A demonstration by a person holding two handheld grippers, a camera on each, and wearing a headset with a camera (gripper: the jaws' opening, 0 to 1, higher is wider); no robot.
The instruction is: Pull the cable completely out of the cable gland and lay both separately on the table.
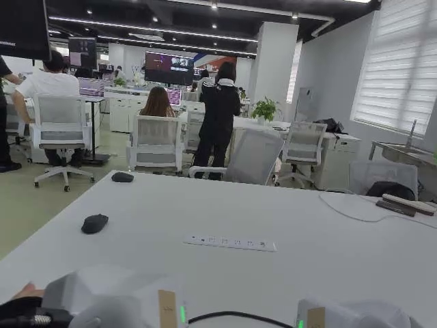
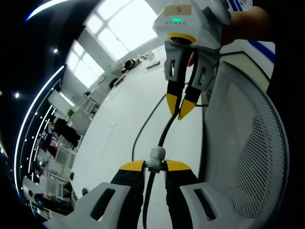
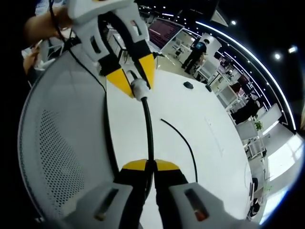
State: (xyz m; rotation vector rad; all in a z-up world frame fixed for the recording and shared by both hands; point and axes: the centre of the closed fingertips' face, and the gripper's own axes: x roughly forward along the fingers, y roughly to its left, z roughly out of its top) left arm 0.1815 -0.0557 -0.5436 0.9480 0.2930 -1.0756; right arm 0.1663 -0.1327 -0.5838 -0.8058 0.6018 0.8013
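While the cable (image 2: 163, 133) runs through the cable gland (image 2: 156, 156), the pulling-out step is judged to be in hand, at the near edge of the table (image 1: 205, 205). The left gripper (image 2: 155, 165) is closed on the gland, and the right gripper (image 2: 181, 107) is pinched tight on the cable just beyond it. The next move calls for drawing the two apart along the cable's line. Both grasps are read from the gripper views; the head view adds the table ahead, with a mouse (image 1: 95, 223) and a power strip (image 1: 229, 242).

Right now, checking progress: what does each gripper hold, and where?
Left gripper clamps the white cable gland; right gripper pinches the black cable partway along.
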